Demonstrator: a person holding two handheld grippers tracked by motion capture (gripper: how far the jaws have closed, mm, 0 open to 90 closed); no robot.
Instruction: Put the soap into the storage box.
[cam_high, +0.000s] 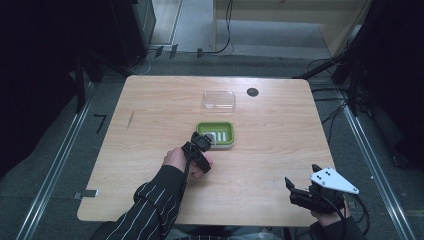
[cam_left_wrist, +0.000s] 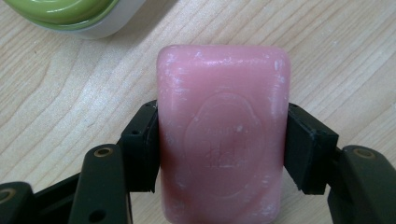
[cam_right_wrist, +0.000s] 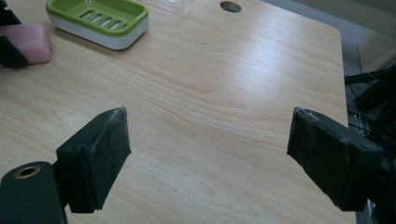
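The left hand-held gripper (cam_left_wrist: 219, 149) clamps the pink rectangular soap bar (cam_left_wrist: 223, 135) across its width; the green slatted plastic soap dish (cam_left_wrist: 65, 14) lies just ahead; the right hand-held gripper (cam_right_wrist: 210, 158) gapes empty.

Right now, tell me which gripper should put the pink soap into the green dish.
Left. The left gripper is clamped on the pink soap beside the green dish; the right gripper is open, farther off.

The soap bar (cam_left_wrist: 223, 135) is pink with whitish scuffs. The soap dish (cam_right_wrist: 98, 21) is lime green over a white base. The counter (cam_right_wrist: 224, 93) is pale wood grain; the sleeve (cam_high: 150, 205) is black with white pinstripes.
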